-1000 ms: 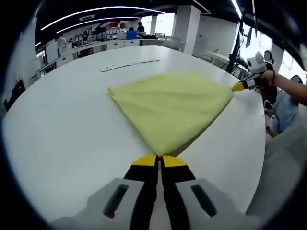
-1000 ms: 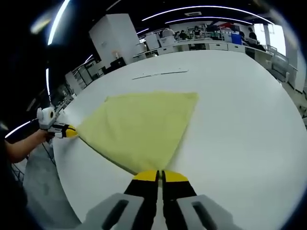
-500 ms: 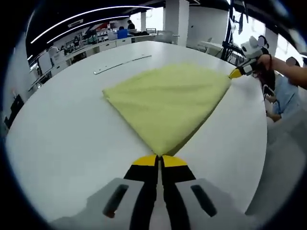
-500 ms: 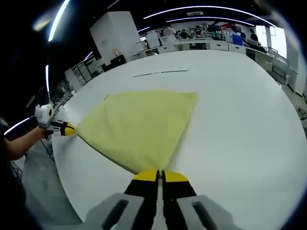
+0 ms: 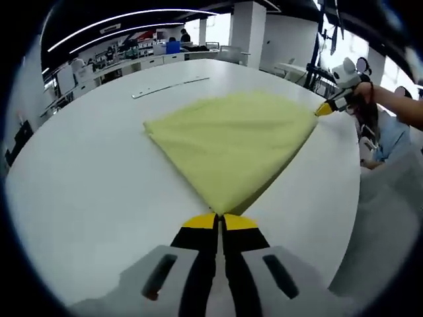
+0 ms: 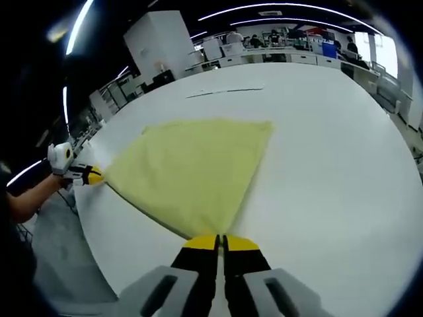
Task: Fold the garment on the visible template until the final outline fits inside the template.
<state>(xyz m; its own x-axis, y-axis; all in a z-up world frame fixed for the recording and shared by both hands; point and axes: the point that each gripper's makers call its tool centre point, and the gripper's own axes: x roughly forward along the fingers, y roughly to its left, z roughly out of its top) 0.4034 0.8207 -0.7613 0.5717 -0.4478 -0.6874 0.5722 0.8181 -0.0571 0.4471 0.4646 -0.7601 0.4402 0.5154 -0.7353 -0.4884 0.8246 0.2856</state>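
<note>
Across a broad white table (image 5: pixel 79 198): a yellow garment (image 5: pixel 231 142) spread flat, doubled over on itself, near edge held taut between two corners. No template outline discernible under or around the cloth, so fit impossible to judge. Farther back on the tabletop, a thin dark strip (image 5: pixel 168 87), well apart from the fabric.

At the near corner in the left gripper view: left gripper (image 5: pixel 220 220), yellow tips pressed together and clamped on the cloth's point. At the opposite corner, far right of that view: right gripper (image 5: pixel 325 110), pinching the other end, a person's hand (image 5: pixel 362 96) behind it. Same pairing mirrored in the right gripper view.

Progress, by the look of it: one fold apparently done, cloth wide; probably more folding left, then release of both corners.
</note>
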